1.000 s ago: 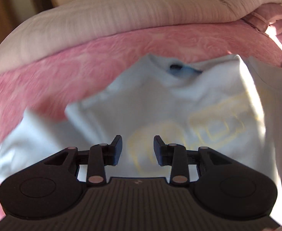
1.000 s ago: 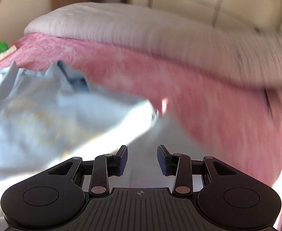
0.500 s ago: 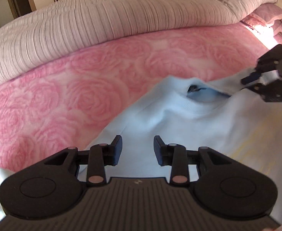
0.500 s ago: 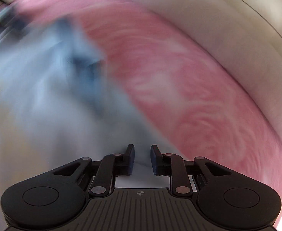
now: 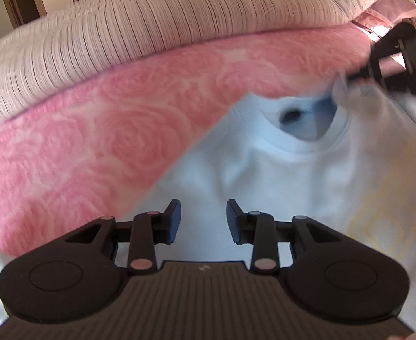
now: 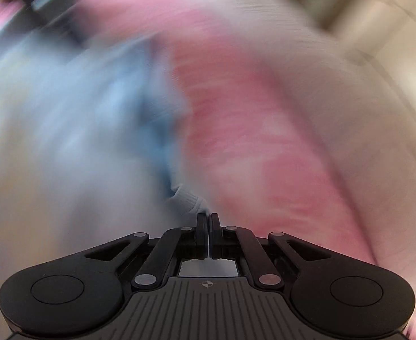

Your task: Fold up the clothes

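Pinching ribbed fabric of the pale blue sweatshirt point(image 5: 278, 175) on the pink bedspread point(image 5: 100, 124), the right gripper point(image 6: 207, 217), open a second ago, has closed; left gripper point(image 5: 203, 217) hovers open. Folding can begin.

- The light blue T-shirt point(image 5: 267, 175) is soft matt knit cloth, with a ribbed collar point(image 5: 301, 148) and a faint yellow print point(image 5: 383, 221) that looks flat and dull.
- The pink bedspread point(image 5: 94, 130) is plush cloth with a raised rose pattern.
- The pale quilt point(image 5: 156, 25) behind it is ridged, finely striped fabric.
- The left gripper point(image 5: 203, 221) is matt black plastic with small shiny metal pivot pins; its base is grooved.
- The right gripper point(image 6: 207, 226) has the same matt black plastic, pinching ribbed cloth.
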Motion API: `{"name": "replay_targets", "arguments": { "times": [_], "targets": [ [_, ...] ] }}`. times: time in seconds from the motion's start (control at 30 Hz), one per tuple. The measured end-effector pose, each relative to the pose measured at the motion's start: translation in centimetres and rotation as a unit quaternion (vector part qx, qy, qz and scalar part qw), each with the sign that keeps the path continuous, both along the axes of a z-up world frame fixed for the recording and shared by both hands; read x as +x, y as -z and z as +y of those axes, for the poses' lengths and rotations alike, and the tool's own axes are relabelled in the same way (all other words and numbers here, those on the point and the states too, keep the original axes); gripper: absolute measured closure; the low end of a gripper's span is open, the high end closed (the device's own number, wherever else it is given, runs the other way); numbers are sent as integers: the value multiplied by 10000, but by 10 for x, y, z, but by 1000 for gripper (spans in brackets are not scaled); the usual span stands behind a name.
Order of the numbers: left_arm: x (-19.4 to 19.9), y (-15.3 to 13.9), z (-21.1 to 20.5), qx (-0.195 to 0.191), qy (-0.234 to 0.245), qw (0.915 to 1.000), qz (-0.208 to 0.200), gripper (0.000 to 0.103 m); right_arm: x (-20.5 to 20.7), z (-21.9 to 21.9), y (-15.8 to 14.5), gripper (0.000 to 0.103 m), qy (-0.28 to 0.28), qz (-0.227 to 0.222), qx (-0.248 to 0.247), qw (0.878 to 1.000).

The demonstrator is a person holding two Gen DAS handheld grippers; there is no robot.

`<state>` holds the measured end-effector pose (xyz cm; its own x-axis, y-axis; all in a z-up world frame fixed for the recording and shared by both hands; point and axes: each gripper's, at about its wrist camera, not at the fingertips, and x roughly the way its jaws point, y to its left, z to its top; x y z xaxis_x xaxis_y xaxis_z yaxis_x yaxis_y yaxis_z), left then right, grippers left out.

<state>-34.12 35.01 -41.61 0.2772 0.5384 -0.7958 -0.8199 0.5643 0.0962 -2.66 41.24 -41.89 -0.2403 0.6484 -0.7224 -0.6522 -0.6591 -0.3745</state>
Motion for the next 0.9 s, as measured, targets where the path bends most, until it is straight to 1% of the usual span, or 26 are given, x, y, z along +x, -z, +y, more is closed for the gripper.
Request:
{"name": "replay_targets", "arguments": {
  "times": [0.03, 0.07, 0.1, 0.13, 0.17, 0.23, 0.27, 0.3, 0.33, 0.37, 0.4, 0.43, 0.47, 0.5, 0.53, 0.57, 0.6, 0.63, 0.67, 0.7, 0.73, 0.77, 0.8, 0.83, 0.87, 0.9],
  "targets": [
    [0, -1, 5, 32, -32, 10000, -2, 72, 13, 16, -13, 103, 691, 469, 129, 9964],
    [-1, -3, 12, 59, -73, 10000, -9, 72, 28, 33, -23, 103, 1456, 934, 194, 9847],
    [-1, -4, 17, 69, -94, 9999, -40, 72, 42, 44, -30, 102, 1968, 1303, 64, 9717],
    [-1, -5, 22, 66, -94, 9999, -88, 71, 55, 56, -32, 100, 2333, 1564, -290, 9593],
    [-1, -6, 27, 57, -66, 9999, -132, 71, 67, 67, -33, 95, 2646, 1808, -624, 9452],
    [0, -7, 33, 37, 60, 9998, -197, 68, 83, 69, -31, 89, 2676, 2140, -1049, 9336],
    [1, -7, 35, 53, 146, 9997, -211, 67, 88, 63, -31, 77, 2392, 2257, -1214, 9366],
    [1, -7, 38, 73, 222, 9994, -240, 64, 87, 58, -29, 56, 2159, 2213, -1334, 9416],
    [1, -5, 41, 43, 276, 9992, -286, 59, 86, 53, -27, 46, 1925, 2168, -1453, 9460],
    [1, -3, 46, -23, 315, 9989, -340, 57, 85, 49, -25, 38, 1702, 2111, -1559, 9498],
    [0, 0, 50, -89, 355, 9986, -393, 53, 78, 47, -19, 38, 1549, 1994, -1599, 9543],
    [0, 4, 55, -184, 392, 9981, -443, 53, 71, 45, -14, 38, 1396, 1877, -1639, 9584],
    [1, 8, 60, -312, 448, 9973, -484, 53, 64, 44, -8, 38, 1253, 1768, -1666, 9619],
    [2, 13, 65, -447, 524, 9963, -519, 59, 59, 43, 0, 38, 1175, 1715, -1626, 9645],
    [3, 17, 69, -582, 600, 9950, -555, 81, 53, 43, 8, 38, 1097, 1663, -1587, 9670],
    [3, 20, 73, -707, 635, 9936, -609, 98, 48, 43, 16, 43, 1016, 1628, -1563, 9689],
    [0, 18, 75, -774, 631, 9922, -747, 103, 46, 45, 23, 90, 921, 1709, -1654, 9669],
    [-7, 10, 76, -769, 650, 9897, -1022, 103, 46, 48, 27, 100, 833, 1840, -1829, 9622],
    [-15, 0, 75, -737, 689, 9855, -1361, 103, 51, 47, 22, 102, 821, 1988, -1885, 9582],
    [-23, -10, 75, -694, 705, 9815, -1640, 103, 57, 44, 14, 102, 678, 2218, -1861, 9548],
    [-29, -17, 78, -620, 653, 9800, -1777, 103, 64, 40, 5, 102, 556, 2449, -1841, 9503],
    [-34, -22, 82, -526, 560, 9800, -1835, 103, 74, 38, -6, 102, 563, 2681, -1846, 9439],
    [-36, -24, 87, -430, 424, 9821, -1782, 103, 82, 39, -13, 102, 635, 2847, -1792, 9396],
    [-32, -20, 96, -366, 243, 9859, -1616, 103, 89, 42, -18, 102, 790, 2959, -1724, 9362],
    [-25, -13, 105, -360, 45, 9893, -1412, 103, 94, 49, -18, 102, 1005, 3012, -1661, 9336],
    [-15, -5, 115, -380, -161, 9921, -1184, 103, 93, 58, -12, 102, 1360, 2947, -1604, 9322]
  ]
}}
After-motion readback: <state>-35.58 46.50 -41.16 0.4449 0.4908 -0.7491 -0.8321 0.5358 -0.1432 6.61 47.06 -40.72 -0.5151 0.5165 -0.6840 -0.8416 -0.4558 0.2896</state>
